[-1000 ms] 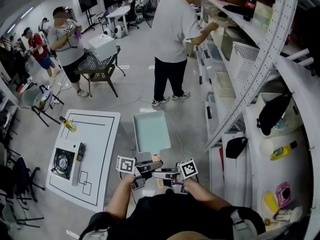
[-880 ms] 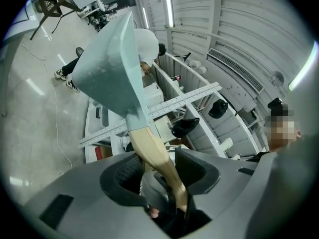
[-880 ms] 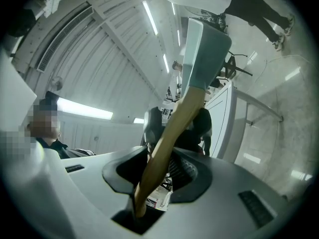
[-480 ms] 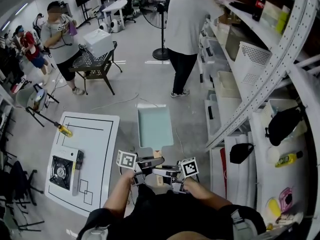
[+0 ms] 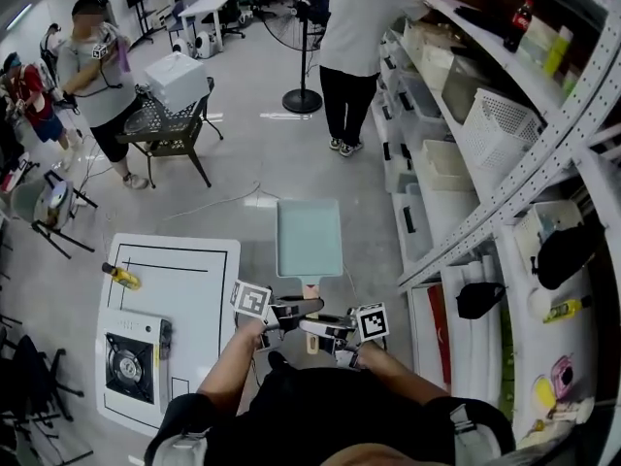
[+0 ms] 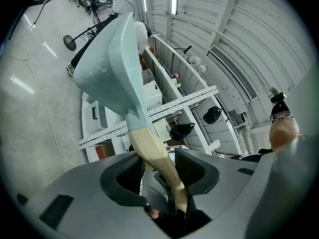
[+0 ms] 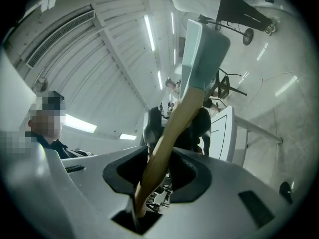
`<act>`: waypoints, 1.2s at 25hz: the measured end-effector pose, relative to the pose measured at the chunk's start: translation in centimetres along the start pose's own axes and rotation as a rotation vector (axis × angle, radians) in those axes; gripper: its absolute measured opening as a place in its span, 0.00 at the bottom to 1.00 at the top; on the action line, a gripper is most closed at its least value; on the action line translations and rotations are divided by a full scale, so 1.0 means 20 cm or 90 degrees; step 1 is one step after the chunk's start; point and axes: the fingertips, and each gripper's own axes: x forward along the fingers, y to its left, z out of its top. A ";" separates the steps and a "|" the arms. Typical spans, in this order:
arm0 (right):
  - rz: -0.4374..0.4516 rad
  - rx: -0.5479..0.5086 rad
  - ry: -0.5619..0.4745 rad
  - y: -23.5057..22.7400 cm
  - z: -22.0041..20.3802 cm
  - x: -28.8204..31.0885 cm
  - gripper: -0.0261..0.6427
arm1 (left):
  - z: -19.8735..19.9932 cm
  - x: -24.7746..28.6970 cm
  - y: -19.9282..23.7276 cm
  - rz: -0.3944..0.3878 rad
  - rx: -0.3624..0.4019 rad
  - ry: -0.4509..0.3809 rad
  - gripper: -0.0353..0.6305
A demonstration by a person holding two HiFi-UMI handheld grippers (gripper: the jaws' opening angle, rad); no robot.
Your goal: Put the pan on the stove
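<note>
- Grey workshop floor point(image 5: 243, 178) fills the middle of the head view; it lies below everything that is held.
- Lower centre: the person's forearms reach forward, one gripper in each hand, each with a marker cube.
- Left gripper point(image 6: 155, 166): jaws set narrow, clamped on the wooden handle point(image 6: 149, 146) of the pan.
- Right gripper point(image 7: 158, 169): jaws likewise narrow, clamped on the same handle, just beside the left gripper and nearer the handle's end.
- Pan point(image 5: 310, 238): pale teal, rectangular, held in the air at frame centre. It extends away from the grippers toward the top of the frame and rests on nothing.
- Lower left: a white table point(image 5: 199, 289) with black line markings stands beside the pan, apart from it.
- Stove point(image 5: 131, 365): a single-burner unit on the table's near end, well apart from the pan, burner bare.
- Yellow bottle point(image 5: 123, 277): lies on the table's far left corner.
- Right edge: metal shelving point(image 5: 505, 178) with bins, a basket and bags.
- Upper left: a black mesh cart point(image 5: 167, 129) carries a white box, and a person stands beside it.
- Top centre: a second person point(image 5: 351, 27) stands at the shelving, next to a pedestal fan point(image 5: 299, 47).
</note>
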 end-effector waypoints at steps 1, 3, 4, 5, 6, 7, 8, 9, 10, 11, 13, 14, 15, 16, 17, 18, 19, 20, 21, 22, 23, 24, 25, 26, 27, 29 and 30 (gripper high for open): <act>-0.003 -0.007 0.000 -0.02 0.02 0.05 0.24 | 0.04 -0.04 0.01 -0.001 0.012 0.003 0.35; -0.006 -0.022 0.008 -0.05 0.06 0.14 0.24 | 0.10 -0.12 0.04 -0.003 0.038 0.006 0.35; -0.007 -0.024 0.013 -0.07 0.07 0.19 0.24 | 0.13 -0.17 0.05 -0.003 0.052 0.004 0.35; -0.007 -0.020 0.017 -0.09 0.07 0.24 0.25 | 0.15 -0.22 0.06 -0.004 0.064 -0.001 0.35; -0.005 -0.008 0.019 -0.11 0.08 0.29 0.25 | 0.17 -0.28 0.08 -0.004 0.064 -0.009 0.35; -0.001 0.007 0.021 -0.12 0.08 0.35 0.25 | 0.19 -0.34 0.10 -0.006 0.050 -0.020 0.35; 0.005 0.019 0.024 -0.14 0.08 0.41 0.25 | 0.20 -0.40 0.11 -0.007 0.027 -0.032 0.35; 0.011 0.025 0.030 -0.15 0.09 0.46 0.25 | 0.21 -0.46 0.13 -0.007 0.010 -0.045 0.35; 0.016 0.028 0.040 -0.17 0.09 0.51 0.25 | 0.23 -0.51 0.14 -0.004 0.004 -0.058 0.35; 0.022 0.030 0.053 -0.18 0.09 0.56 0.25 | 0.24 -0.57 0.15 0.001 0.005 -0.073 0.35; 0.036 0.032 0.088 -0.20 0.08 0.65 0.25 | 0.26 -0.67 0.16 0.014 0.008 -0.109 0.35; 0.044 0.034 0.111 -0.21 0.07 0.69 0.25 | 0.27 -0.73 0.17 0.023 0.008 -0.133 0.35; 0.054 0.037 0.136 -0.22 0.06 0.74 0.25 | 0.28 -0.79 0.18 0.033 0.008 -0.159 0.35; 0.064 0.040 0.161 -0.23 0.04 0.79 0.25 | 0.28 -0.86 0.20 0.044 0.009 -0.185 0.35; 0.075 0.042 0.183 -0.24 0.03 0.83 0.25 | 0.29 -0.92 0.22 0.057 0.012 -0.210 0.35; 0.086 0.043 0.203 -0.25 0.03 0.88 0.25 | 0.30 -0.98 0.24 0.072 0.015 -0.232 0.35; 0.097 0.045 0.225 -0.26 0.03 0.92 0.25 | 0.32 -1.03 0.25 0.089 0.017 -0.252 0.35; 0.110 0.049 0.249 -0.26 0.03 0.95 0.25 | 0.34 -1.08 0.26 0.109 0.020 -0.275 0.35; 0.125 0.056 0.275 -0.26 0.04 0.98 0.25 | 0.36 -1.13 0.26 0.128 0.021 -0.301 0.35; 0.140 0.063 0.302 -0.27 0.04 1.01 0.25 | 0.37 -1.17 0.26 0.144 0.023 -0.329 0.35; 0.154 0.068 0.329 -0.27 0.05 1.03 0.25 | 0.38 -1.20 0.26 0.155 0.024 -0.357 0.35; 0.168 0.071 0.355 -0.27 0.04 1.05 0.25 | 0.39 -1.24 0.26 0.165 0.026 -0.384 0.35; 0.180 0.073 0.382 -0.27 0.04 1.08 0.25 | 0.38 -1.28 0.26 0.175 0.027 -0.411 0.35; 0.191 0.074 0.410 -0.27 0.02 1.10 0.25 | 0.37 -1.33 0.26 0.186 0.026 -0.437 0.35; 0.201 0.076 0.440 -0.27 0.00 1.13 0.25 | 0.36 -1.37 0.26 0.196 0.025 -0.465 0.35; 0.222 0.081 0.501 -0.26 -0.04 1.17 0.25 | 0.33 -1.45 0.24 0.213 0.026 -0.524 0.35; 0.233 0.082 0.530 -0.25 -0.06 1.19 0.25 | 0.31 -1.49 0.23 0.222 0.026 -0.553 0.35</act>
